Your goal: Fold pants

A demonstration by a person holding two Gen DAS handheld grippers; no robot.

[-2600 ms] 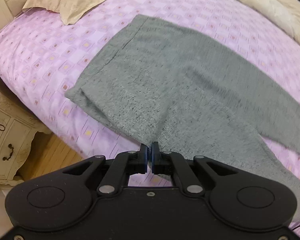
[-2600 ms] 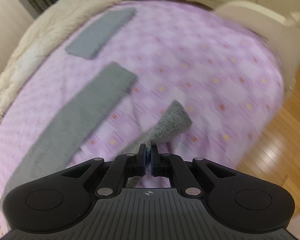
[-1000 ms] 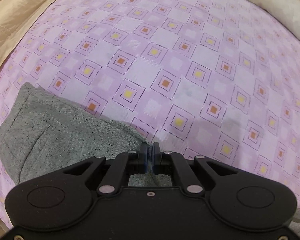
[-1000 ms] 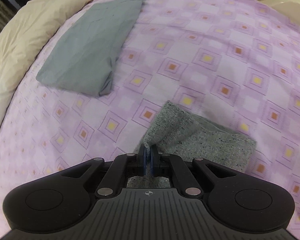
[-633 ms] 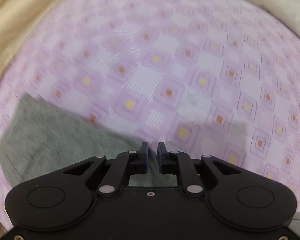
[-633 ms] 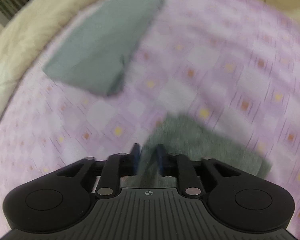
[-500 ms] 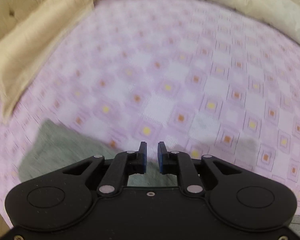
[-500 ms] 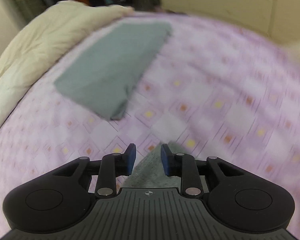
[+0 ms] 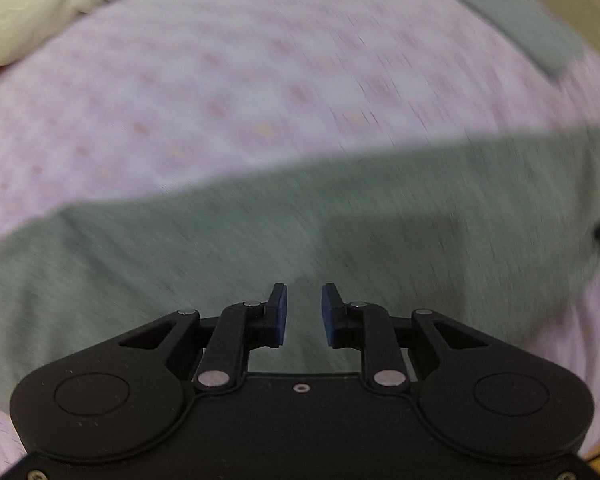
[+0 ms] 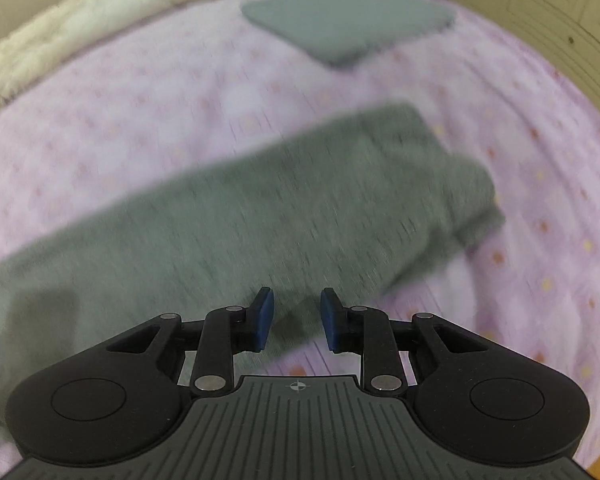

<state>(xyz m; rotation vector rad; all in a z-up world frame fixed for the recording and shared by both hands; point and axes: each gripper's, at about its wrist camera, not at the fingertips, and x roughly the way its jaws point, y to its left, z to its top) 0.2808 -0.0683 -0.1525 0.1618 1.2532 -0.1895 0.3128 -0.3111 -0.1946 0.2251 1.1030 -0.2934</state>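
Grey pants (image 9: pixel 340 220) lie beneath both spread grippers, left gripper (image 9: pixel 303 312) opening, nothing pinched

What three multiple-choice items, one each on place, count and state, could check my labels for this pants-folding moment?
1. Where do the grey pants lie?
A. on the purple patterned bedsheet
B. on the floor
C. on a chair

2. How many grey garments show in the right wrist view?
A. one
B. two
C. four

3. How does the right gripper stand?
A. clamped on cloth
B. open, holding nothing
C. out of view

Answers: A, sheet surrounds the pants; B, a smaller folded grey garment lies farther off; B, a gap shows between the blue pads.
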